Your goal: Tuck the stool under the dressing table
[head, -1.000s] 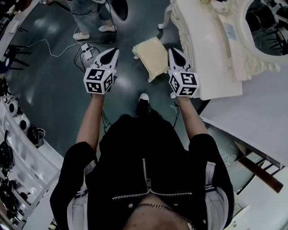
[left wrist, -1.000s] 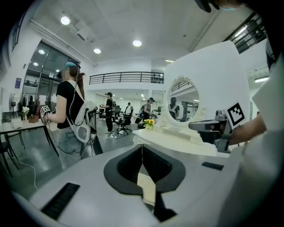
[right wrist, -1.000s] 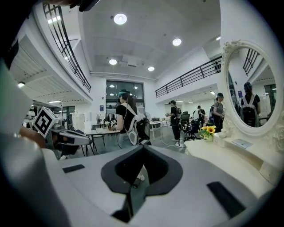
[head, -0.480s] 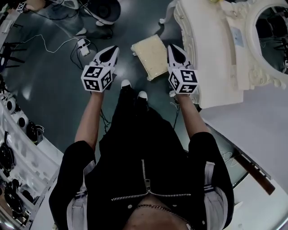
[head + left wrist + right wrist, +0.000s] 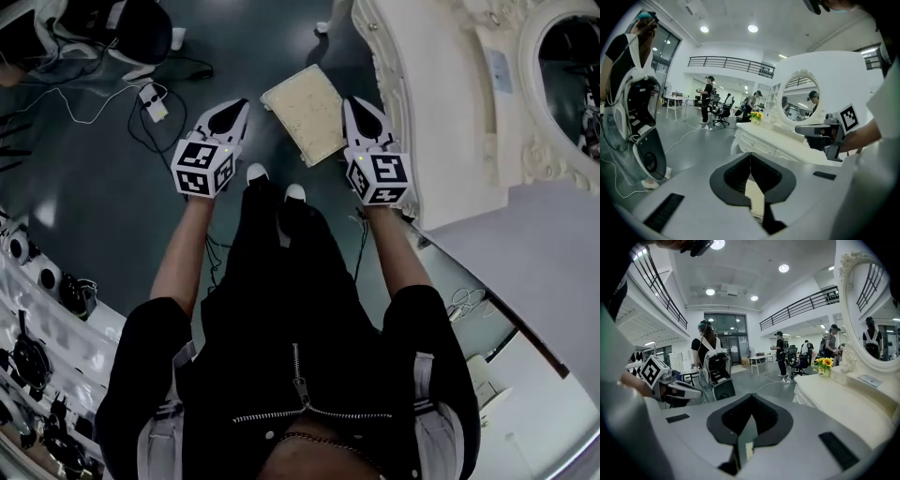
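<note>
The stool (image 5: 305,112), with a cream square cushion, stands on the dark floor just left of the white dressing table (image 5: 441,103). My left gripper (image 5: 234,108) is held out at the stool's left side and is shut with nothing in it. My right gripper (image 5: 359,105) is at the stool's right side, close to the table's carved edge, and is also shut and empty. In the left gripper view, the gripper (image 5: 750,155) has its jaws together, and a strip of the cushion (image 5: 754,197) shows below them. The right gripper view shows that gripper (image 5: 751,398) with jaws meeting beside the table top (image 5: 848,401).
A power strip with cables (image 5: 150,98) lies on the floor to the left. My shoes (image 5: 272,183) stand just behind the stool. An oval mirror (image 5: 562,84) rises over the table. A person with a backpack rig (image 5: 712,366) stands beyond, and a white shelf unit (image 5: 56,319) is lower left.
I have stepped closer to the stool. Both grippers moved forward and lower, so they now flank the cushion's near corners. Their jaws stayed together.
</note>
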The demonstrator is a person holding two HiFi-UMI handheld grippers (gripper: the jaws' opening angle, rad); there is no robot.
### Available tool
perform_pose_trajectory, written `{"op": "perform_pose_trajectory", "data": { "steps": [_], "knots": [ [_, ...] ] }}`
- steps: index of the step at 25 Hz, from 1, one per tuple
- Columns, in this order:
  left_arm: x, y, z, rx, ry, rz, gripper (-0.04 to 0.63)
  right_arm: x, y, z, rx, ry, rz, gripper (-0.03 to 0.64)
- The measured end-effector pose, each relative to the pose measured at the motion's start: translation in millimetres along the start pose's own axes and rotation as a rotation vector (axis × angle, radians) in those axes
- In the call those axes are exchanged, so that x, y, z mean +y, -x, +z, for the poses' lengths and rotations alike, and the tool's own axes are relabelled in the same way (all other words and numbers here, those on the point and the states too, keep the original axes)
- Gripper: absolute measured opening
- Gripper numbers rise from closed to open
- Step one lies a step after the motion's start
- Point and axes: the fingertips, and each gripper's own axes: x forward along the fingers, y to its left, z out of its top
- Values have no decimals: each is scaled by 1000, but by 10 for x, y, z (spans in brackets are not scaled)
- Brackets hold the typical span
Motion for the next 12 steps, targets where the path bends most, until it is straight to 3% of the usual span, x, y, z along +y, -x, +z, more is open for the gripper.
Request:
{"op": "perform_pose_trajectory", "data": {
  "steps": [7,12],
  "knots": [
    [60,-472,-332,54,76,-59,21,-235,-261,-295,30,-77,-40,6],
    [98,-689,-697,86,143,-52,21,-320,-467,-574,71,-96,-31,6]
  ]
}}
